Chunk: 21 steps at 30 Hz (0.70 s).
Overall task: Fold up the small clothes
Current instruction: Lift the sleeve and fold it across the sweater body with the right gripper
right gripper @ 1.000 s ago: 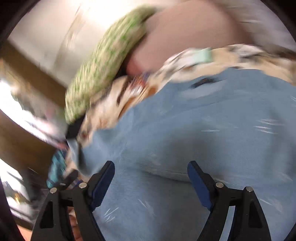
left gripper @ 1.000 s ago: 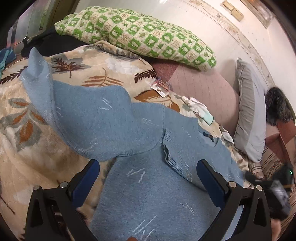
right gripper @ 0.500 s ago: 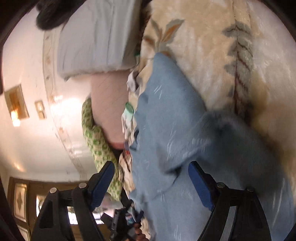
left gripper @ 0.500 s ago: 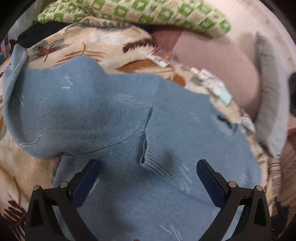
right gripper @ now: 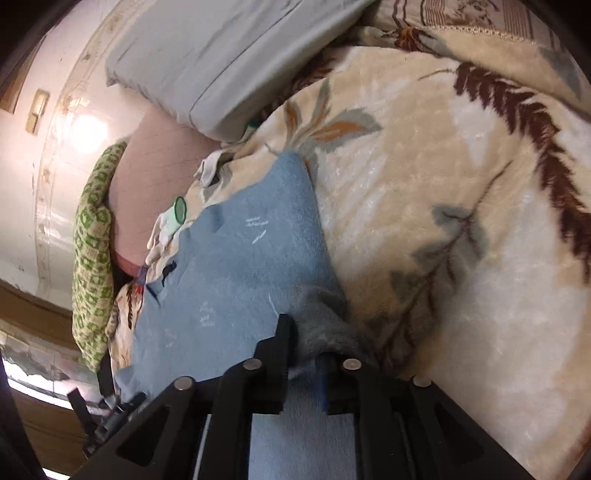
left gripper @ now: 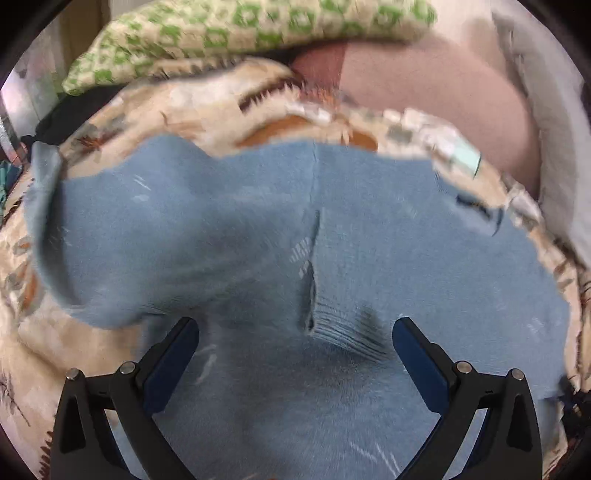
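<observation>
1. Left wrist view: the left gripper [left gripper: 295,332] has its two blue fingers [left gripper: 173,354] spread wide apart, and they hold nothing.
2. Under them lies the blue sweater [left gripper: 258,229], spread on a cream leaf blanket [left gripper: 44,332] on the bed. One sleeve is folded over the body, and its ribbed cuff [left gripper: 343,328] sits between the two fingers.
3. Behind the sweater I see a green checked pillow [left gripper: 236,33], a pink cushion [left gripper: 436,85] and a grey pillow [left gripper: 554,122]. A small white sock with a mint top [left gripper: 458,149] lies just beside the sweater's far edge. This view is a bit blurry.
4. Right wrist view: the right gripper [right gripper: 306,354] has its fingers [right gripper: 280,347] squeezed tight on a bunched bit of the blue sweater [right gripper: 236,273] at its edge.
5. The gripper's black frame hides the near part of the sweater.
6. This view shows a big bare stretch of the leaf blanket [right gripper: 461,221] beside the sweater, and a white wall [right gripper: 22,184] with a light switch [right gripper: 37,110]. The left view shows none of that.
7. The folded sleeve and cuff show only in the left view.
</observation>
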{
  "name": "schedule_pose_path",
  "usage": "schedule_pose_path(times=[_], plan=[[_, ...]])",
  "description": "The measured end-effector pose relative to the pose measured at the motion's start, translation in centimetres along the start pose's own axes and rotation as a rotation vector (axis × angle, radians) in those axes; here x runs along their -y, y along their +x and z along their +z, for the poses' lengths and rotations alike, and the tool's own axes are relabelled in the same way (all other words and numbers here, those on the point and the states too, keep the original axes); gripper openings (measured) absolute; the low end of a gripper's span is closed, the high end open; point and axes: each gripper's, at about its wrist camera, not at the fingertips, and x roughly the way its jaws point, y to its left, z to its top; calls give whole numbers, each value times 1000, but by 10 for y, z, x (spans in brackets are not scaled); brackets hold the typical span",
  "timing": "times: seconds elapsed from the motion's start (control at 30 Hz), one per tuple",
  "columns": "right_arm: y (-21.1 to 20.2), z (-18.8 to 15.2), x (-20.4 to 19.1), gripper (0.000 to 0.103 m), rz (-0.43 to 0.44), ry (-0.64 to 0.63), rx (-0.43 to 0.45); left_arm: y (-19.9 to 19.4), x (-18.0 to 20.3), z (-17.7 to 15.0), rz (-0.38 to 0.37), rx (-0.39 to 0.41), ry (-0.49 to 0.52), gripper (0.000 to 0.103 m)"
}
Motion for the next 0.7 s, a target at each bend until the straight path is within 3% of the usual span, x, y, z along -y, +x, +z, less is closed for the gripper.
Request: schedule_pose_path(times=[0.13, 0.27, 0.33, 0.4, 0.43, 0.5, 0.57, 0.6, 0.63, 0.7], plan=[[-28, -7, -7, 63, 42, -23, -56, -24, 2, 6, -54, 67, 2, 103], [-62, 16, -28, 66, 117, -98, 43, -7, 28, 14, -70, 59, 80, 103], [-54, 37, -42, 75, 43, -162, 83, 10, 34, 12, -56, 21, 98, 103], [-26, 65, -44, 75, -69, -210, 71, 28, 39, 7, -39, -30, 114, 103], [-1, 77, -42, 74, -122, -239, 27, 33, 41, 5, -29, -43, 127, 103], [33, 89, -33, 63, -163, -270, -60, 40, 44, -2, 5, -46, 169, 103], [56, 90, -33, 29, -205, -337, -118, 39, 45, -4, 9, -22, 192, 103], [57, 87, -36, 25, -222, -384, -114, 40, 44, -4, 3, -22, 193, 103], [53, 86, -47, 8, -248, -456, -93, 40, 43, -3, -2, -20, 196, 103], [38, 80, -74, 8, -350, -638, 20, 40, 43, -4, -4, -8, 206, 103]])
